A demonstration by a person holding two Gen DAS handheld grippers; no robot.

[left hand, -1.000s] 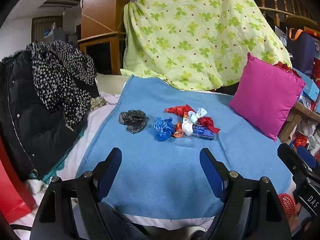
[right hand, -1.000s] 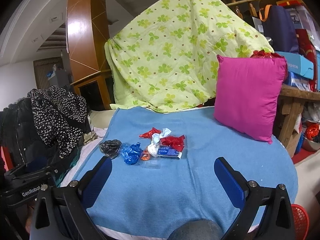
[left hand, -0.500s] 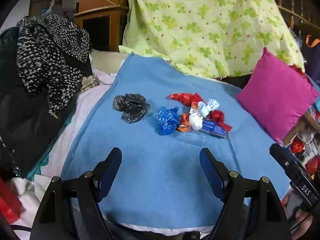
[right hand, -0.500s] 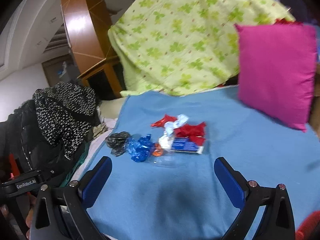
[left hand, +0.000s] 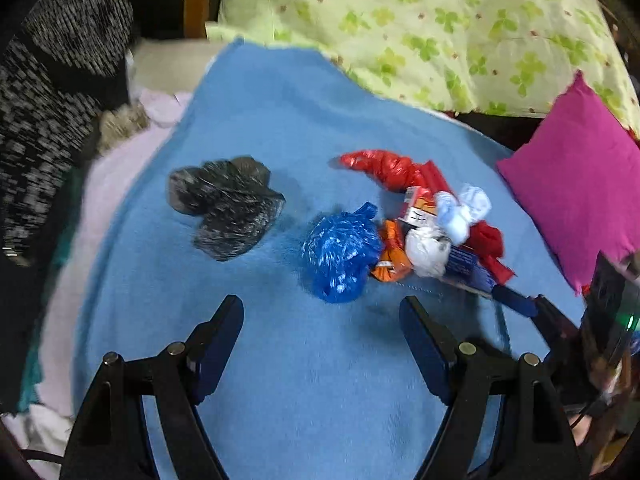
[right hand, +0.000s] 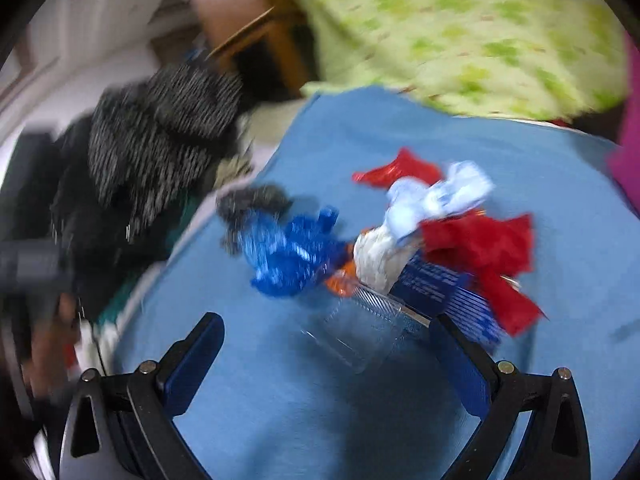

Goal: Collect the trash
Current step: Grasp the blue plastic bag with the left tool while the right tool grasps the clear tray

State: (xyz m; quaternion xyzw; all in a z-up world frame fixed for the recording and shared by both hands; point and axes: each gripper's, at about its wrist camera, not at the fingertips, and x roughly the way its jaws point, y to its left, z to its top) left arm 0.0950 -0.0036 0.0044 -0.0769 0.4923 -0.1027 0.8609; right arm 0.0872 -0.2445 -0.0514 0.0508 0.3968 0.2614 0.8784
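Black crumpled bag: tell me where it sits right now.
In the left wrist view, the black bag lies alone on the blue blanket, apart and left of the blue bag that edges the trash pile.

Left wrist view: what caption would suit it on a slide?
Open left gripper hovers above a blue blanket, facing a crumpled blue bag and a black bag.

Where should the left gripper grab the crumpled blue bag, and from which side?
Grip the blue bag across its rounded body, coming straight in from the near side, where the open left gripper already faces it. That side is bare blue cloth; the orange wrapper crowds its right flank, so probably avoid that.
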